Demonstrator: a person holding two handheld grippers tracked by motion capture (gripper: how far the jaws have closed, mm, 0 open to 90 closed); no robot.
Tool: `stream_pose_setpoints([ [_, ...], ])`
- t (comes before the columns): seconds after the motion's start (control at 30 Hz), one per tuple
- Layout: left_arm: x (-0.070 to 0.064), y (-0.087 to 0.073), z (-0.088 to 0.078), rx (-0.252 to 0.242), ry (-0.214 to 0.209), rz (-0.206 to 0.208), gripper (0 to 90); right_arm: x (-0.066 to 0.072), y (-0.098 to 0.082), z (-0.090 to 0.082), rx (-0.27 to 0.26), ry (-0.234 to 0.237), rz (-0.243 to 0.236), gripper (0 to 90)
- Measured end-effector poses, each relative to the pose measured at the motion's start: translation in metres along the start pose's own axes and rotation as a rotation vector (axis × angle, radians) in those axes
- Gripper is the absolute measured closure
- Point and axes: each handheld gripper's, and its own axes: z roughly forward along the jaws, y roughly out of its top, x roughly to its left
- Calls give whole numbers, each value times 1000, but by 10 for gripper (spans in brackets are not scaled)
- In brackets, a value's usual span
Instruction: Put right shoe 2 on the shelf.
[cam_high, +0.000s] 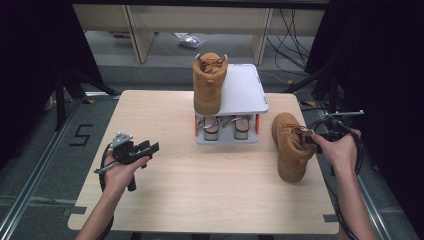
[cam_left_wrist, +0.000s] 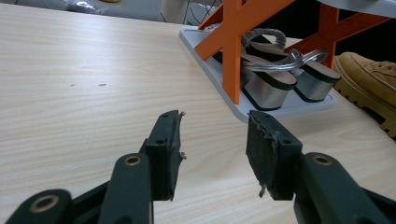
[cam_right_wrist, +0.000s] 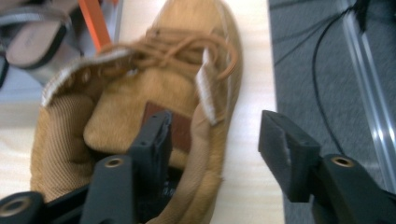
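So the table (cam_high: 165, 200) is a pale wood-grain top with rounded corners, sitting on a dark grey floor with metal rails running along both sides and a "5" marked on the floor at about 9 o'clock. Black curtains close off left and right, and at 12 o'clock there's light wooden furniture with cables trailing down and a crumpled plastic bag underneath. A small grey two-level rack (cam_high: 245, 92) with orange struts sits at 12 o'clock on the table, one tan boot (cam_high: 209, 82) standing on its top shelf and a pair of silver heeled sandals (cam_high: 226, 127) below. The second tan boot (cam_high: 291, 145) stands on the table at 3 o'clock. The right gripper (cam_right_wrist: 215, 135) is spread wide at that boot's collar, one jaw dipped inside the opening and the other outside, not pinching yet. The left gripper (cam_left_wrist: 214, 149) hovers at 8 o'clock, jaws wide apart with nothing between them.
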Motion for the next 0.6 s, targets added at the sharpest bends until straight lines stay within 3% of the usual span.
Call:
stream_pose_setpoints([
  [0.03, 0, 0, -1, 0, 7, 0, 540, 1, 1, 3, 19, 2, 1, 497],
  [0.07, 1, -1, -1, 0, 8, -1, 540, -3, 2, 7, 29, 7, -61, 525],
  [0.1, 2, -1, -1, -1, 10, -7, 540, -2, 3, 10, 43, 1, -49, 547],
  [0.13, 3, -2, -1, 2, 11, -6, 540, 5, 4, 12, 91, -9, 44, 564],
  [0.27, 4, -3, -1, 2, 13, -9, 539, 5, 7, 20, 145, -5, 33, 626],
  [0.3, 5, -3, -1, 3, 13, -10, 538, 2, 7, 23, 141, 0, -16, 642],
  [0.37, 5, -4, -1, 9, 13, -9, 537, 7, 7, 26, 157, 7, 40, 668],
  [0.4, 5, -4, -1, 12, 16, -8, 537, 5, 8, 26, 168, -8, 12, 673],
  [0.5, 6, -5, 0, 10, 21, -12, 536, 6, 8, 28, 165, -1, 34, 717],
  [0.53, 7, -5, 0, 13, 24, -12, 536, 3, 9, 29, 167, -11, -7, 733],
  [0.57, 7, -6, 0, 14, 24, -11, 535, 5, 9, 29, 194, 6, 41, 750],
  [0.6, 7, -6, 0, 16, 25, -10, 535, 3, 10, 28, 198, 5, 38, 767],
])
